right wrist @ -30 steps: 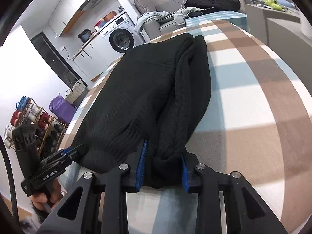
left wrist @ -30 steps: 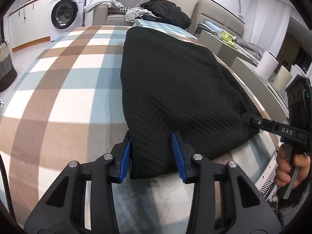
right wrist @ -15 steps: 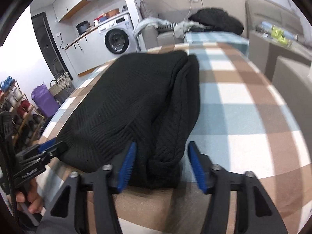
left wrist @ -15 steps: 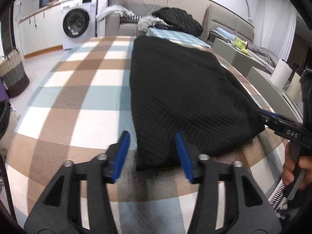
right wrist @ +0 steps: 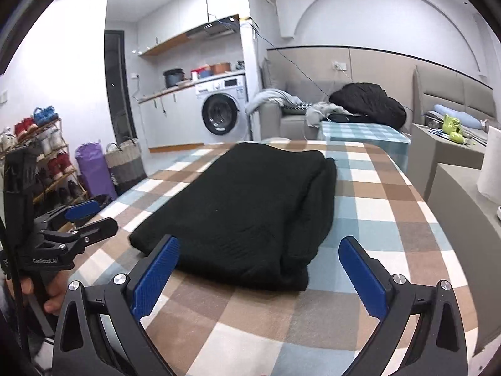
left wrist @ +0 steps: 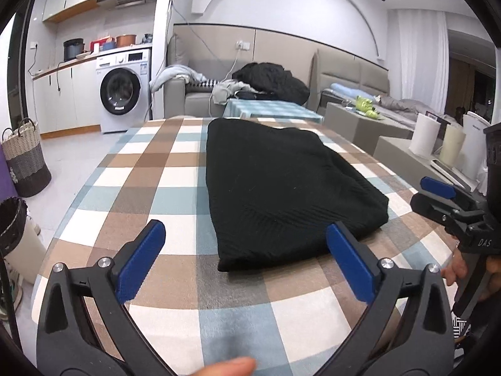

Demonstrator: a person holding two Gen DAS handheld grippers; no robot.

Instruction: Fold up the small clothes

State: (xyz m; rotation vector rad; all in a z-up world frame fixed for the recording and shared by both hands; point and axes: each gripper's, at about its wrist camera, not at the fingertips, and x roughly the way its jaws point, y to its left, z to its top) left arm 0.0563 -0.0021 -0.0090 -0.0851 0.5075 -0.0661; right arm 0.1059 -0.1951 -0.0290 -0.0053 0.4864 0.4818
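Observation:
A black knitted garment [left wrist: 281,185] lies folded lengthwise on the checked tablecloth [left wrist: 150,181]; it also shows in the right wrist view [right wrist: 250,210]. My left gripper [left wrist: 247,253] is open and empty, drawn back from the garment's near left corner. My right gripper [right wrist: 258,266] is open and empty, drawn back from the garment's near right end. Each gripper shows in the other's view, the right one [left wrist: 438,194] at the right edge and the left one [right wrist: 81,216] at the left edge, both open.
A small checked table [left wrist: 269,109] and a sofa with piled clothes [left wrist: 269,81] stand beyond the table. A washing machine [left wrist: 123,91], basket [left wrist: 25,159] and bin [left wrist: 15,235] are left. Paper rolls [left wrist: 422,138] stand right. A shoe rack [right wrist: 37,156] is at far left.
Both grippers opened, let go of the garment's near end and pulled back and up from the table. The garment now lies flat and free.

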